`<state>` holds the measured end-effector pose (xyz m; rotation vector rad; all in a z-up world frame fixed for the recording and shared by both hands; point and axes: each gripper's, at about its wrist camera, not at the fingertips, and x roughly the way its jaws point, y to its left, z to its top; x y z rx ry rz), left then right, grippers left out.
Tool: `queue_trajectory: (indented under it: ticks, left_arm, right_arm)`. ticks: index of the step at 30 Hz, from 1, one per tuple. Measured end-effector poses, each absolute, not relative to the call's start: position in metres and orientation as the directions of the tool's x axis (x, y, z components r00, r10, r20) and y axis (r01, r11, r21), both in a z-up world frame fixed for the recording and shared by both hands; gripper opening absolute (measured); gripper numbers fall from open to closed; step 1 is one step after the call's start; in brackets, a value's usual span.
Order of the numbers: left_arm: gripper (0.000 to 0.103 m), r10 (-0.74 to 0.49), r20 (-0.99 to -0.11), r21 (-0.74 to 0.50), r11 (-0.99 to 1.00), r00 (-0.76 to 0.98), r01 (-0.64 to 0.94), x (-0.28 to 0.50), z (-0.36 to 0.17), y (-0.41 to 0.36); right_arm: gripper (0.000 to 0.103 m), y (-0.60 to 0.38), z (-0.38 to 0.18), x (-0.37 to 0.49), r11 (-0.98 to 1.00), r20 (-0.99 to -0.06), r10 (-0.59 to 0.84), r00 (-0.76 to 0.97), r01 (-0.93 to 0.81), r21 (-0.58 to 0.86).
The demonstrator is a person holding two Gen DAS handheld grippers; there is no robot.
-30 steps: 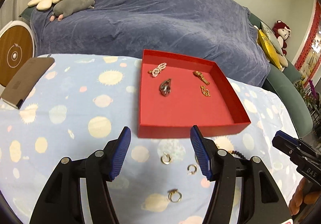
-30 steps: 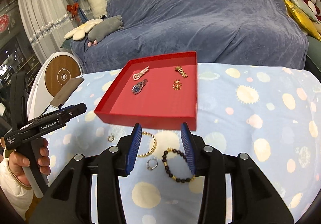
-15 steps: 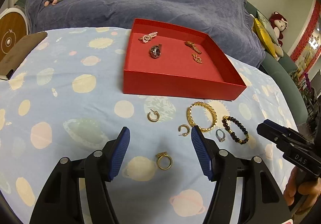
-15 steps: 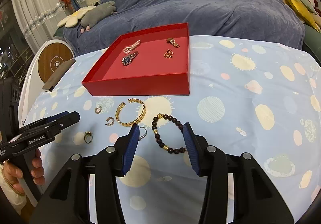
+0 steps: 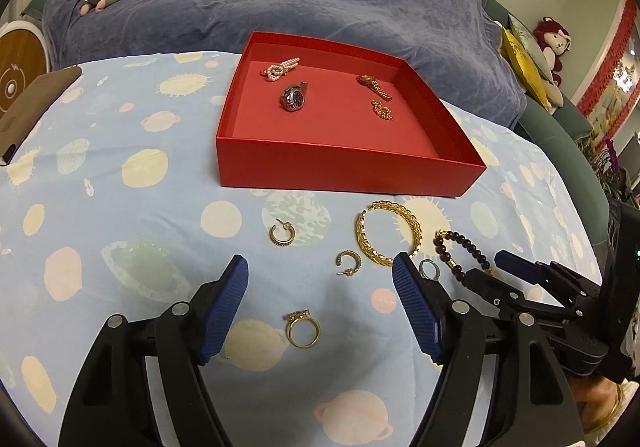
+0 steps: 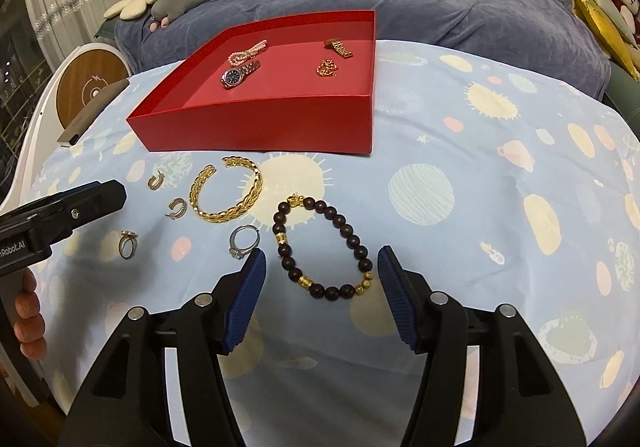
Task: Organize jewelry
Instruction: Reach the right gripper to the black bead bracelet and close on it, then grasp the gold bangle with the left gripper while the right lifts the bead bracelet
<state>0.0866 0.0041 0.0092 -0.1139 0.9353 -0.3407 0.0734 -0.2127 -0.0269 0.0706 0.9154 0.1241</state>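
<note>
Left wrist: left gripper [image 5: 320, 307] empty, jaws just been widening, straddling gold ring [image 5: 303, 330] on cloth, presumably next pick for red tray [image 5: 348, 171].
Right wrist: right gripper [image 6: 320, 291] likewise opening, empty, framing beaded bracelet [image 6: 324, 247].

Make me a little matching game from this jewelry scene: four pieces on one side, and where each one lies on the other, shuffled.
Things:
1. dark bead bracelet
2. gold ring
3. blue-faced watch
4. gold cuff bracelet

Places:
A. inside the red box
B. on the cloth, between the left gripper fingers
C. on the cloth, just in front of the red box
D. on the cloth, between the right gripper fingers

Pairs: 1-D, 2-B, 3-A, 4-C
</note>
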Motion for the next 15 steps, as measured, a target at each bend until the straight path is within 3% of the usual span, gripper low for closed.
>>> queue_trajectory:
  ticks: [8,14,15]
  left_arm:
    - [0.072,-0.342,-0.767,-0.251,0.939,0.543,0.237,0.092,0.009,0.002]
    - [0.072,-0.340,-0.770,-0.240,0.938,0.540,0.249,0.102,0.004,-0.012]
    - [0.072,-0.337,-0.771,-0.234,0.939,0.539,0.253,0.104,0.002,-0.015]
  right_arm:
    - [0.054,-0.216,-0.026,0.080,0.989,-0.777,0.148,0.612,-0.068,0.135]
    - [0.027,-0.213,-0.035,0.083,0.994,-0.793,0.112,0.598,-0.064,0.092]
    - [0.018,-0.214,-0.035,0.083,0.994,-0.796,0.107,0.596,-0.065,0.084]
